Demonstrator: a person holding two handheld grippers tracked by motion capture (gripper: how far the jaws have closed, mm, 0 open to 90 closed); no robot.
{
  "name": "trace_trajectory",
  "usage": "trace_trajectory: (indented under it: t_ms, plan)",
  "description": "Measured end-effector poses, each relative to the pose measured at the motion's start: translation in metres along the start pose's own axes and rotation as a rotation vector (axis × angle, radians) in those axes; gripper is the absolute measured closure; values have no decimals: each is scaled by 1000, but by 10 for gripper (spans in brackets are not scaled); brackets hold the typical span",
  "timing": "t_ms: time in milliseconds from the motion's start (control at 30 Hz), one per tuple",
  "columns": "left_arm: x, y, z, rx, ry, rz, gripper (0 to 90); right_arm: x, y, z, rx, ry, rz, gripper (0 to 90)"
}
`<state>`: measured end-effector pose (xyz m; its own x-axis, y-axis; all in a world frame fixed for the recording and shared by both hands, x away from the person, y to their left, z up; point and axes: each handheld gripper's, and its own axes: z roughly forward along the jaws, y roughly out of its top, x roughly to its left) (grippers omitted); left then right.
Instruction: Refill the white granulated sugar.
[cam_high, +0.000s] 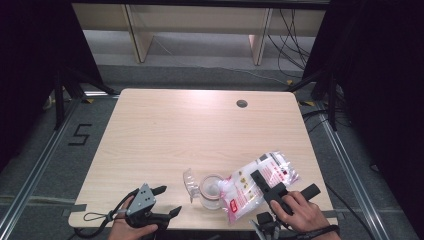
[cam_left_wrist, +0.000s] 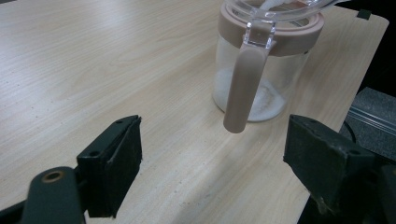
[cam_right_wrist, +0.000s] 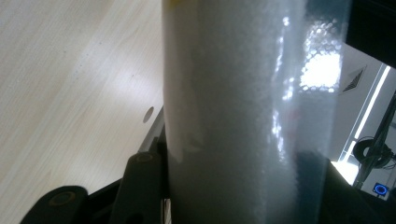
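1. A pale wood-grain tabletop (cam_high: 165, 130) with rounded corners has a round cable hole (cam_high: 242, 103) near its far edge.
2. A clear jar (cam_high: 211, 191) with white grains stands near its front edge.

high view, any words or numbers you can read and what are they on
"5": black tape mark on the floor left of the table.
Bag held in the right gripper: red and yellow label print, too small and blurred to read.
Jar: no text.
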<state>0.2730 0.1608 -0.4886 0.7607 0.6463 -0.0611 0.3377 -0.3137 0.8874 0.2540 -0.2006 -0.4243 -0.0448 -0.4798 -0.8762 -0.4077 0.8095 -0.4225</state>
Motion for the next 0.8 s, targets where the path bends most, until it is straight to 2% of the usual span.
trace_trajectory:
  t_ms: [300, 500, 800]
  plan:
    - [0, 0, 0, -1, -3, -4, 189, -1, 0, -1, -5, -1, -3, 608]
    - [0, 0, 0, -1, -2, -5, 189, -1, -1, -1, -8, -20, 5, 610]
    - [0, 0, 0, 0, -2, -2, 189, -1, 0, 0, -9, -7, -1, 612]
